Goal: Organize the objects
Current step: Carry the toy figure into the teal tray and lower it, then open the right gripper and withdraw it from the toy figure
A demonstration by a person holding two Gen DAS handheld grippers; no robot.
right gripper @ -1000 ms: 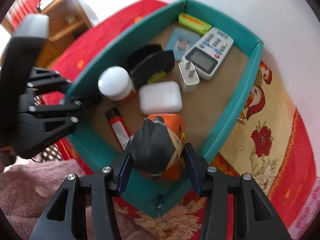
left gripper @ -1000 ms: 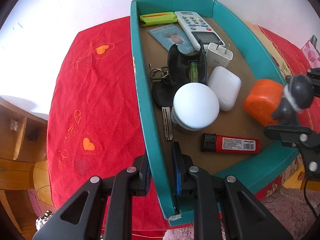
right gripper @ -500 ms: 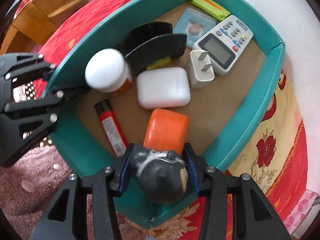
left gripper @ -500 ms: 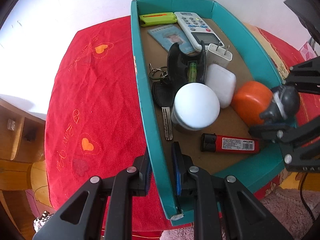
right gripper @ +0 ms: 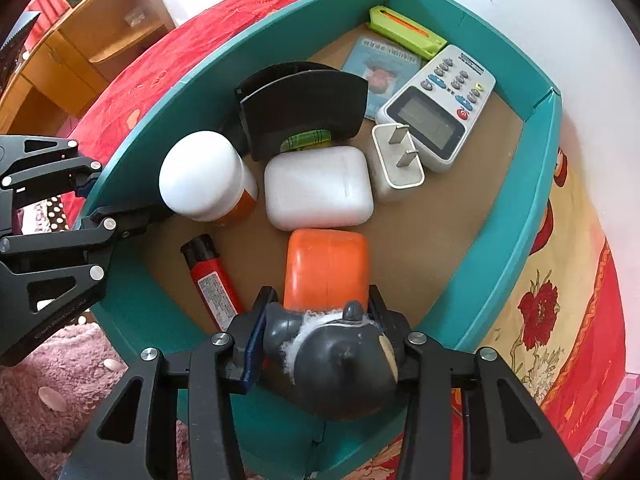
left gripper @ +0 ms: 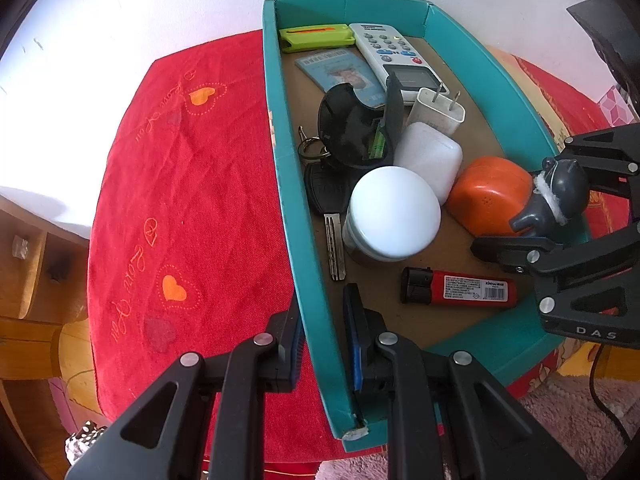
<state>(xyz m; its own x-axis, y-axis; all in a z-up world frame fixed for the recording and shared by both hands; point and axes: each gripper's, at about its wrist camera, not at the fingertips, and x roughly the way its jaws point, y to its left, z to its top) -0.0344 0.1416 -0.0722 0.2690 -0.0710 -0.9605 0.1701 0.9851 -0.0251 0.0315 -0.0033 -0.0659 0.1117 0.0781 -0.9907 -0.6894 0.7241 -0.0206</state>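
Observation:
A teal box (left gripper: 288, 184) stands on a red cloth. My left gripper (left gripper: 320, 320) is shut on its left wall near the front corner. My right gripper (right gripper: 320, 320) points down into the box's front right part, and its jaws are closing on the grey head (right gripper: 340, 360) of an orange-bodied toy (right gripper: 326, 268). The pads press on the head. The orange body (left gripper: 488, 196) lies on the box floor against a white case (right gripper: 318, 188). A white-lidded jar (left gripper: 394, 214) and a red lighter (left gripper: 460, 290) lie close by.
Further back the box holds a black curved holder (left gripper: 352, 132), keys (left gripper: 332, 216), a charger plug (left gripper: 438, 110), a remote (left gripper: 394, 60), a card (left gripper: 336, 68) and a green case (left gripper: 316, 38). Wooden furniture (left gripper: 24, 280) stands at the left, a pink rug (right gripper: 60, 380) below.
My right gripper has come down into the box with the toy, whose orange body now lies flat beside the white case. The left gripper has kept still on the wall.

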